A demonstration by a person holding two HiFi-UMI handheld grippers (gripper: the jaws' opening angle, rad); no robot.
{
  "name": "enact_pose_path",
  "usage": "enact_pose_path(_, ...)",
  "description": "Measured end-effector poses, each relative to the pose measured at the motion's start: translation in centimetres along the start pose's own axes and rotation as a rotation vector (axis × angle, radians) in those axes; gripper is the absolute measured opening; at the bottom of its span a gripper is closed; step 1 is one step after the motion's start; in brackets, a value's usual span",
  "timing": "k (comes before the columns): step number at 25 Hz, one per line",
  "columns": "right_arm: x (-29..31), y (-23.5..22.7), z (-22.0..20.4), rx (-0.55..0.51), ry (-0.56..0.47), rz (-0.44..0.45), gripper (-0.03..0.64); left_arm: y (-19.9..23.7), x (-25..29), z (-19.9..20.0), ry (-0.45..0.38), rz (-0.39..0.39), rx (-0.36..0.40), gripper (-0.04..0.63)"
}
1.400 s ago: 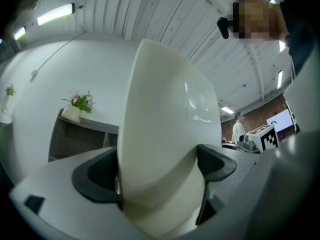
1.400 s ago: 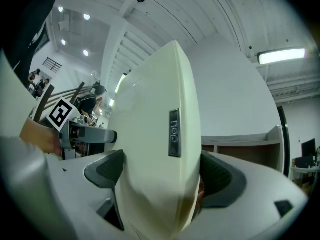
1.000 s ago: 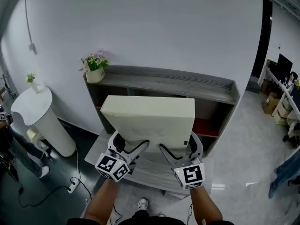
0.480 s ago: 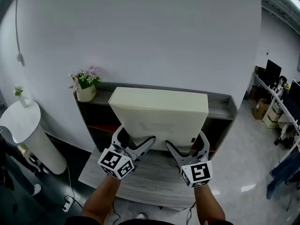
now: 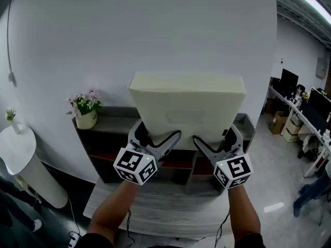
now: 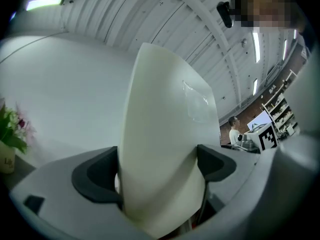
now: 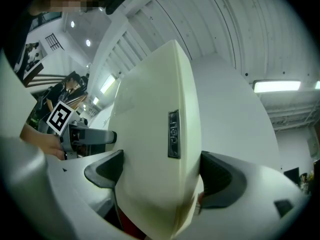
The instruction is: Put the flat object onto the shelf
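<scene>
Far to the left of the shelf (image 5: 111,124), a white round pedestal (image 5: 18,154) with a small green plant (image 5: 10,114) on it is seen against the wall. On the left end of the shelf's top board, a pot of pink and white flowers (image 5: 85,112) is set. The flat object (image 5: 187,105), a cream-coloured slab, is held up in the air in front of the shelf. In the head view it is seen mostly above the top board, against the white wall, and it is not resting on the shelf. Its near edge is gripped at the left by the left gripper (image 5: 155,140), whose dark fingers (image 6: 97,176) are pressed against both faces of the slab, which fills the gap between them. The same edge is gripped at the right by the right gripper (image 5: 217,142), and its fingers (image 7: 220,176) are likewise clamped on the slab, on whose narrow side a small dark label (image 7: 173,134) is seen. To the right of the shelf, well apart from it, desks with monitors (image 5: 302,105) are visible.
</scene>
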State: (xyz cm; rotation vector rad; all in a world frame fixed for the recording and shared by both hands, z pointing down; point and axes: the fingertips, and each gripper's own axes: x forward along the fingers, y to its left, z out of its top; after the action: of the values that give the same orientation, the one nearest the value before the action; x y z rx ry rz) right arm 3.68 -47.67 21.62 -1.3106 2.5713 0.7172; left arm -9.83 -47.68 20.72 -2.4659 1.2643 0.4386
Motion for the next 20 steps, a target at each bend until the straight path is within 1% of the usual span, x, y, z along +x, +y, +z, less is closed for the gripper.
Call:
enact_pose_path(4, 2.2, -2.9, 1.1, 0.004, 0.002, -0.026, 0.468, 1.2, 3.7, 1.3, 0.014, -0.021, 0.008, 0.491)
enact_pose_path(7, 3.7, -5.1, 0.7, 0.024, 0.023, -0.047, 0.468, 2.1, 6.6, 1.2, 0.038, -0.039, 0.001, 0.491)
enact_pose_path(10, 5.3, -6.9, -0.4, 0.043, 0.060, -0.052, 0.468, 3.2, 9.0, 0.1, 0.076, -0.045, -0.023, 0.491)
enact_pose_path(15, 7.8, -9.7, -3.1, 0.088, 0.144, -0.029, 0.468, 4.8, 12.5, -2.6, 0.137, -0.029, -0.077, 0.491)
enact_pose_path(20, 8.8, -10.8, -5.5, 0.155, 0.198, -0.018, 0.468, 5.4, 13.9, -4.3, 0.171, -0.009, -0.075, 0.491)
